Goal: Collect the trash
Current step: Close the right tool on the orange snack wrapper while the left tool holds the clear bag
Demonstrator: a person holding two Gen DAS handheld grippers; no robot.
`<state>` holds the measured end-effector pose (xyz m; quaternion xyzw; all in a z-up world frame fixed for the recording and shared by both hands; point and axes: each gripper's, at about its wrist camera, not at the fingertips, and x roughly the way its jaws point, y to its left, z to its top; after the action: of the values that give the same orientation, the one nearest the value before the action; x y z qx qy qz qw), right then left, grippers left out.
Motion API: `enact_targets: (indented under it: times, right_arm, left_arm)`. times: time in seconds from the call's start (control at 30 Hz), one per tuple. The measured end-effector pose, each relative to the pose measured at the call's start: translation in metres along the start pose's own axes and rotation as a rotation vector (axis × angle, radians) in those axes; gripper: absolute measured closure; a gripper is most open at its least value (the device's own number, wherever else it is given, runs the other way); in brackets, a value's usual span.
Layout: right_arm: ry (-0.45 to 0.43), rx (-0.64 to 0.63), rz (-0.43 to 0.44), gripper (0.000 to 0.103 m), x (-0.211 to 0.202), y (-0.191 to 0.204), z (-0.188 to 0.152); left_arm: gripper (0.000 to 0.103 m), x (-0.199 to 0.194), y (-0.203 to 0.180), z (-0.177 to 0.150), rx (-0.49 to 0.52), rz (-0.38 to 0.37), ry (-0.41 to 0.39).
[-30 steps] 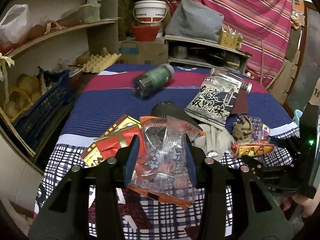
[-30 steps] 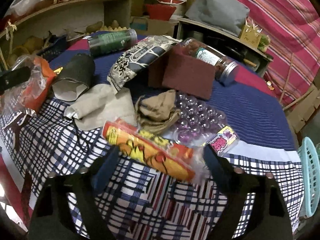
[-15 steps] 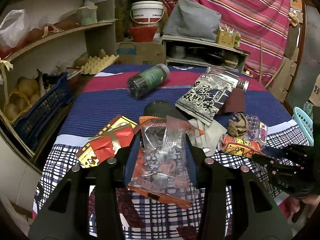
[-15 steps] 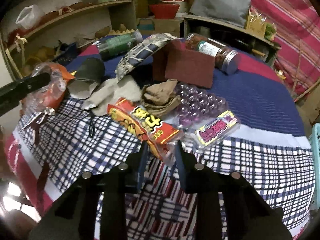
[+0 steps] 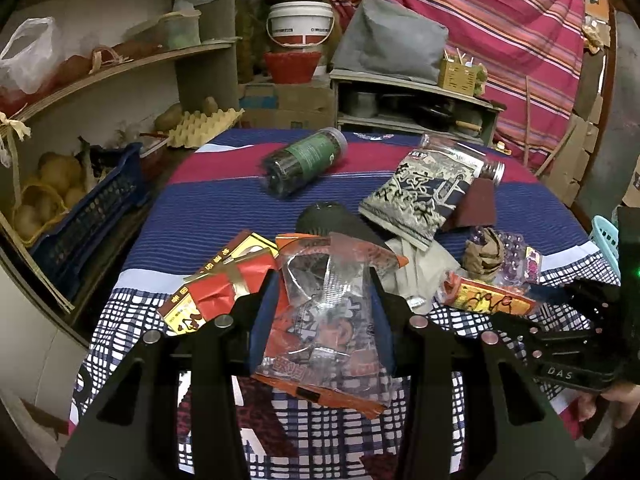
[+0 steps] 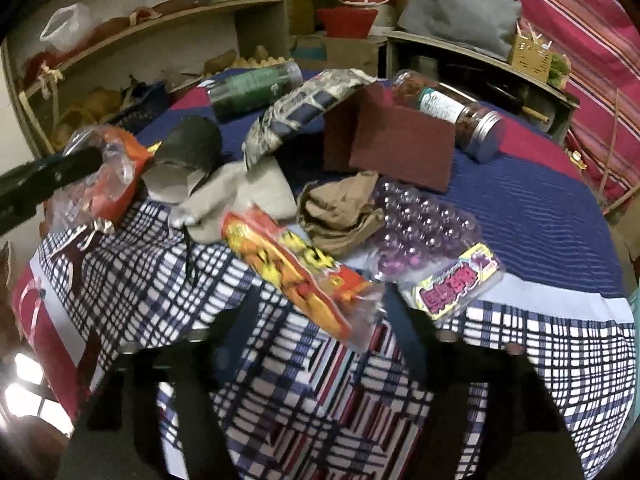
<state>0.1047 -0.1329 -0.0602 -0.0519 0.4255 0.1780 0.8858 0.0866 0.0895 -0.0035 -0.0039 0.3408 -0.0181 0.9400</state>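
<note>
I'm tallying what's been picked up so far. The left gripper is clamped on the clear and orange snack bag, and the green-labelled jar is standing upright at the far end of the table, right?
Not quite. The left wrist view shows the green-labelled jar lying on its side, not upright. The rest holds: the left gripper is clamped on the clear and orange snack bag.

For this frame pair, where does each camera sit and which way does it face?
Left wrist: on the left gripper, angled down over the table; its fingers clamp a clear wrapper.
Right wrist: on the right gripper, angled down at an orange snack packet; its fingers flank it.
Shared: green jar, both wrappers.
</note>
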Motion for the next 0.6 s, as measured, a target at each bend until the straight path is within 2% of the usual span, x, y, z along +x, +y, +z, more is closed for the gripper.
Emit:
enact_targets:
  times: [0.13,0.27,0.33,0.6]
  right_arm:
    - [0.013,-0.012,0.052,0.059,-0.007,0.004,-0.008]
    - [0.002,-0.036,0.019,0.058,-0.010,0.009,-0.008]
    - [0.001,-0.012,0.020,0.057,-0.007,0.005,-0.005]
    - [0.004,0.013,0.038,0.057,0.005,0.000,-0.001]
  left_arm:
    - [0.067,0.001,-0.001,-0.001,-0.011,-0.011,0.004]
    - [0.068,0.003,-0.003,-0.001,-0.003,-0.012,0.001]
    - [0.076,0.004,-0.003,-0.001,-0.005,-0.014,0.004]
    - [0.082,0.010,0.004,-0.007,-0.026,-0.022,0.036]
